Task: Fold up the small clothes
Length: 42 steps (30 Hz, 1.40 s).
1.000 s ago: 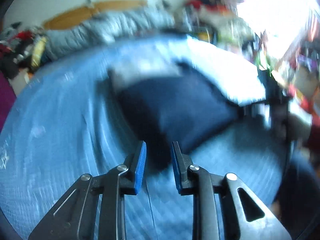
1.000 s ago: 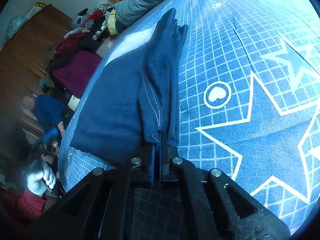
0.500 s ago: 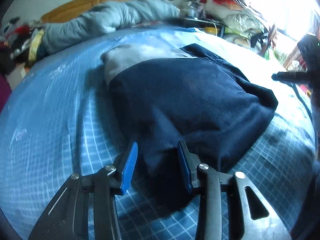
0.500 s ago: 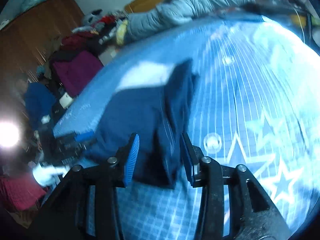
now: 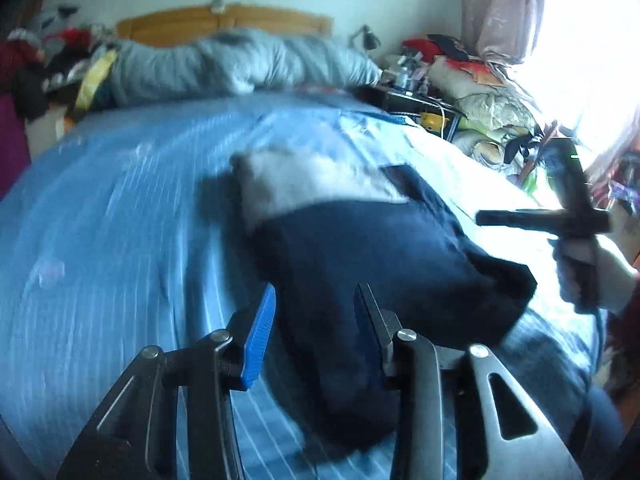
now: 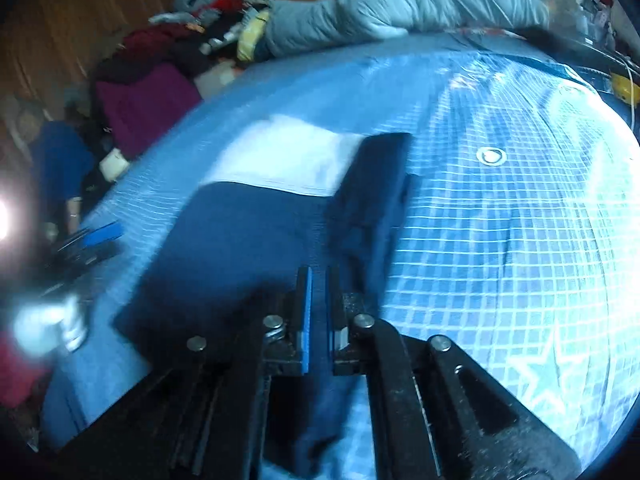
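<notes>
- The left gripper (image 5: 314, 320) has its blue-padded jaws spread wide and holds nothing; it hangs over the near end of the navy garment (image 5: 384, 264).
- The right gripper (image 6: 318, 304) has its jaws nearly together with a thin slit between the pads. The picture is blurred, and I cannot tell whether any cloth is caught in that slit.
- The navy garment lies mid-bed on the blue bedspread (image 5: 120, 220), its far end towards the headboard, its near end close to the foot edge of the bed where the person stands.
- Risk, as I judge it: if the left jaws close from this spot they may pinch only the top layer, or take the bedspread with it, and the fold would drag open.
- A second risk: the folded strip along the garment's right edge (image 6: 376, 192) sits loose, so a fast pull could flip it back or skew the whole piece.
- The garment looks like soft, matte knit, thick and limp, with a pale grey-white panel (image 6: 288, 160) across its far end and stitched hems.
- The bedspread is thin, smooth cotton printed with a white grid and stars, and probably slides under a tug.
- A puffy grey quilted duvet (image 5: 240, 64) is heaped along the headboard edge.
</notes>
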Tool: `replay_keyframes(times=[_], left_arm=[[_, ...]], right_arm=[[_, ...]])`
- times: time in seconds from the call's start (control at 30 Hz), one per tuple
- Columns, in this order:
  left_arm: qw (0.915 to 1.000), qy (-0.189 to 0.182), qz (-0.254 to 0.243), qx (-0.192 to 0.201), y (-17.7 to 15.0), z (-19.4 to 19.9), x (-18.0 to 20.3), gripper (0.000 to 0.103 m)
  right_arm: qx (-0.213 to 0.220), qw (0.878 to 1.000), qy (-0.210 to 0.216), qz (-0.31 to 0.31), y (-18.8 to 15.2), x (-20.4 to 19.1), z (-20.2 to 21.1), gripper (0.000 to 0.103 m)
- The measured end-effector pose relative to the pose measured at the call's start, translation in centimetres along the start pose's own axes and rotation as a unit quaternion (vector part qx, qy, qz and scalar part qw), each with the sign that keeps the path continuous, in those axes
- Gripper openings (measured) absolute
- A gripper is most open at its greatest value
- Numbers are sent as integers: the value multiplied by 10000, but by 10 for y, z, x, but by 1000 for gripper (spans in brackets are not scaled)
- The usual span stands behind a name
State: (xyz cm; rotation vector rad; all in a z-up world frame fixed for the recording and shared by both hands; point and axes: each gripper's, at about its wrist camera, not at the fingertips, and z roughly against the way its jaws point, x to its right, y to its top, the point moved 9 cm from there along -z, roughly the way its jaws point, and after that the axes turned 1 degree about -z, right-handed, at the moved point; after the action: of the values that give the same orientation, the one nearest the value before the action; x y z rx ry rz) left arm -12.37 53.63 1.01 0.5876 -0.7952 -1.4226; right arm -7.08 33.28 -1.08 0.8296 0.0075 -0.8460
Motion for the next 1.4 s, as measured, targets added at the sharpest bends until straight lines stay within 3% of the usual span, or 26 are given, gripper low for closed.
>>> replay_keyframes(times=[0.1, 0.17, 0.2, 0.27, 0.33, 0.43, 0.5, 0.57, 0.67, 0.7, 0.77, 0.87, 0.93, 1.07, 1.13, 1.23, 1.27, 1.33, 1.37, 1.4], left_arm=[[9997, -62, -239, -38, 22, -37, -1, 41], [9956, 231, -553, -725, 5, -82, -7, 46], [9936, 311, -763, -776, -7, -99, -9, 47], [9946, 248, -726, -702, -1, -98, -9, 45], [9965, 97, -499, -658, 13, -90, -10, 43], [9997, 18, -177, -189, 49, -84, -22, 42], [9996, -121, -128, -215, 56, -89, -21, 41], [9973, -460, -417, -400, 40, -83, -3, 34], [9882, -1103, -773, -729, -9, -55, 30, 34], [9849, -1170, -892, -916, -28, -50, 38, 36], [9832, -1047, -1167, -934, -60, -26, 46, 37], [9848, -1200, -718, -1028, -68, 5, 40, 38], [9858, -1156, -708, -991, -63, 20, 37, 38], [9924, -1077, -497, -343, -8, 25, 21, 38], [9935, -1007, -535, -50, 27, 3, 21, 37], [9938, -895, -662, -53, 62, -55, 27, 37], [9946, -745, -691, -226, 66, -79, 24, 39], [9940, -103, -645, -874, 60, -137, 5, 37], [9916, -70, -566, -1160, 51, -158, 2, 40], [9908, -98, -596, -1212, 45, -169, 2, 40]], right_arm=[[-202, 9995, 112, 226, -30, -22, -4, 13], [-487, 9988, 101, 44, -57, -18, -17, 14], [-533, 9984, 158, -125, -72, -13, -24, 13], [-321, 9988, 300, -208, -78, -9, -23, 11], [-312, 9980, 425, -335, -75, -8, -22, 11], [-283, 9962, 656, -492, -75, -4, -21, 12], [-285, 9941, 820, -650, -77, 6, -19, 11], [-281, 9922, 923, -783, -75, 5, -19, 8], [-287, 9900, 1058, -893, -75, 7, -23, 8], [-289, 9893, 1096, -919, -76, 6, -22, 8], [-294, 9886, 1132, -953, -78, 7, -21, 8], [-306, 9911, 976, -851, -75, 5, -19, 8], [-352, 9935, 795, -732, -68, -3, -12, 12], [103, 9949, 966, -263, -16, -22, 8, 27], [231, 9962, 830, -82, 24, -14, -7, 36], [-42, 9995, 280, 124, 73, 13, -61, 37], [-207, 9996, 59, 160, 85, 24, -82, 37], [-697, 9971, -218, 206, 93, 40, -119, 35], [-1017, 9944, -288, 85, 89, 49, -133, 36], [-1032, 9942, -291, -34, 89, 51, -138, 37]])
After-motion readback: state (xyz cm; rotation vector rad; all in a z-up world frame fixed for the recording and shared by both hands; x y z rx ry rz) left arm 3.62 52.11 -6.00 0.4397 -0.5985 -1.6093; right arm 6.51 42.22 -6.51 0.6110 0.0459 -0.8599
